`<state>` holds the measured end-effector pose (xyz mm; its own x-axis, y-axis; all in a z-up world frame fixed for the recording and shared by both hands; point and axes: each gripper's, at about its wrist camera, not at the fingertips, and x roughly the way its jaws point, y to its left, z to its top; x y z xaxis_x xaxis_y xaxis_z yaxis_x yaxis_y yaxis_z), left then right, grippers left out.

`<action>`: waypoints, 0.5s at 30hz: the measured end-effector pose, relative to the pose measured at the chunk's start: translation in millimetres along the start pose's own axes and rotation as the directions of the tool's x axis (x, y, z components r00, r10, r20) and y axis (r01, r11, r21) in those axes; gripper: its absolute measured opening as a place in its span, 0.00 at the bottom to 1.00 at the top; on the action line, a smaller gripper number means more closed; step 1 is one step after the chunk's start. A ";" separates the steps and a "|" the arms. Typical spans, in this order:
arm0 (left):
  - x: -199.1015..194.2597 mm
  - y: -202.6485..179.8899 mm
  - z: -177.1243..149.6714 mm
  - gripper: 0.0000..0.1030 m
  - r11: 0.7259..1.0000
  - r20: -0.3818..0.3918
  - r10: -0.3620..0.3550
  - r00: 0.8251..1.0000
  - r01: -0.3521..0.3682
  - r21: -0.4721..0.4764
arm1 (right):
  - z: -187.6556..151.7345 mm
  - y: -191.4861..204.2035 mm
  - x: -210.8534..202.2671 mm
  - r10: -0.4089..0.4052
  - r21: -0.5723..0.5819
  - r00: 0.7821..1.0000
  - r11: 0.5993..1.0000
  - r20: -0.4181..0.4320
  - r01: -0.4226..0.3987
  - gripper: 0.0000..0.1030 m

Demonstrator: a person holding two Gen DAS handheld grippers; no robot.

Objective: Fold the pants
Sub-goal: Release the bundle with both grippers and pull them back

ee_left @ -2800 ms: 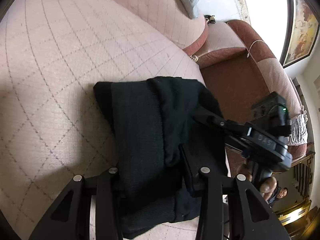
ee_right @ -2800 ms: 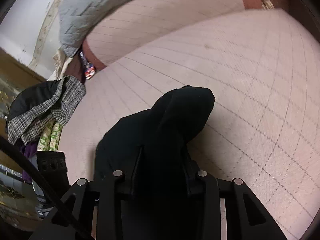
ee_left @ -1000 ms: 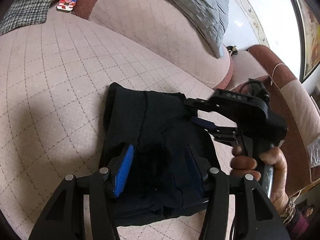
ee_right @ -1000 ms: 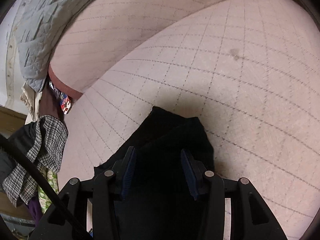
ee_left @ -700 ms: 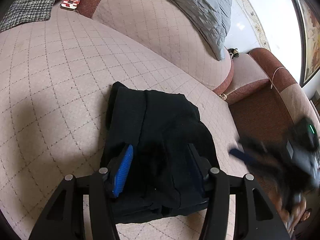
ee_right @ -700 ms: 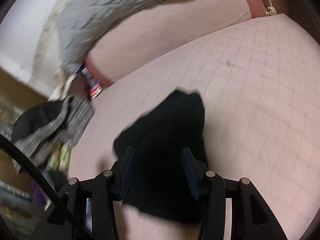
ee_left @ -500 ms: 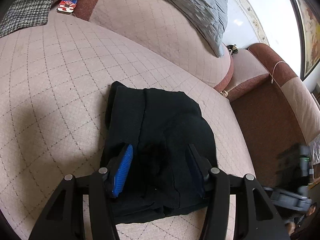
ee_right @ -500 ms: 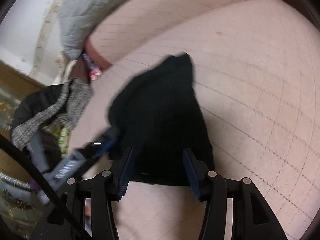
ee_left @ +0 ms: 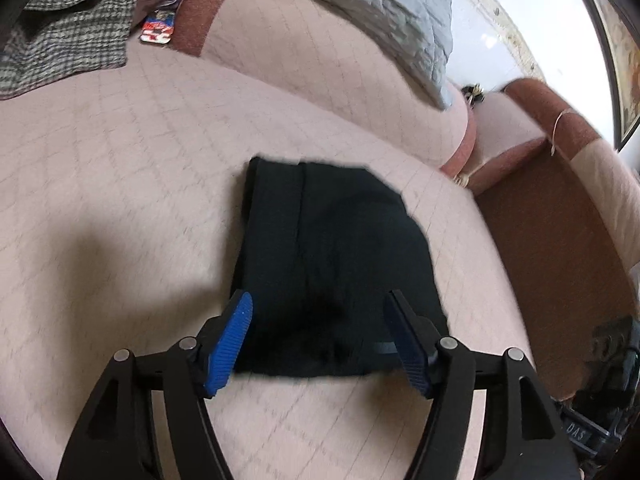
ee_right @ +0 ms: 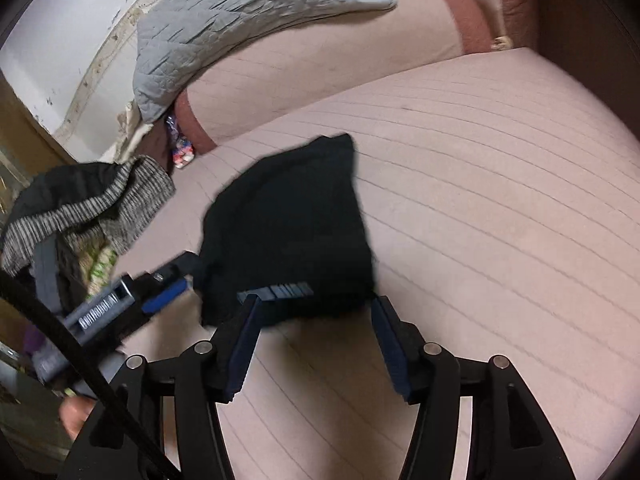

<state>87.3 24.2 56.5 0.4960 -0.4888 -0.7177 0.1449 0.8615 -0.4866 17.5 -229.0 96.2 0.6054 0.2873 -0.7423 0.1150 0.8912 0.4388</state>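
Checked garment point(ee_left: 68, 52): far left of your left wrist view, a grey houndstooth piece heaped at the sofa's end, well apart from the pants.
Packet point(ee_left: 157, 32): a small red, white and blue packet just right of that heap, against the reddish trim of the backrest.
Sofa seat point(ee_left: 120, 184): pale pink quilted cushion that carries everything; motion blur softens its stitching.
Left hand-held gripper point(ee_left: 318, 338): your fingers are apart and spreading wider. The near edge of the pants shows between the blue pads, but neither pad presses on the cloth.
Pants point(ee_left: 332, 264): black, folded into a compact, roughly square bundle, lying flat on the seat at mid view, with a seam line running down the top layer.
Grey quilt point(ee_left: 360, 8): draped over the backrest, above and behind the pants.
Right hand-held gripper point(ee_right: 312, 340): in your right wrist view its fingers are also apart and widening. The pants point(ee_right: 288, 228) lie just past the fingertips, with bare seat between the pads.
Other gripper in that view: your left tool comes in from the left, its blue pads at the near corner of the bundle; blur hides whether they touch it.
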 end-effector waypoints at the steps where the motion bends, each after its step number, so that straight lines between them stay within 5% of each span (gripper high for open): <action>1: -1.8 -0.2 -6.9 0.66 1.000 -0.009 0.011 1.000 -0.011 -0.001 | -7.6 -1.9 -3.4 -0.013 -0.006 1.000 1.000 0.000 0.013 0.60; 9: -24.5 -13.2 -61.4 0.66 0.998 -0.033 0.060 0.998 -0.060 -0.013 | -63.2 -29.3 -21.7 -0.066 -0.017 0.998 0.998 -0.011 0.066 0.60; 15: -49.4 -34.4 -93.0 0.73 0.976 0.050 0.197 0.979 -0.201 0.084 | -78.7 -23.6 -29.0 -0.107 -0.065 0.994 0.992 0.026 0.108 0.62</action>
<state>-21.8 5.9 62.3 0.5572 -0.3016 -0.7737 0.1135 0.9506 -0.2888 -64.8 -230.8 67.5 0.6096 0.1815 -0.7716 0.1280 0.9381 0.3219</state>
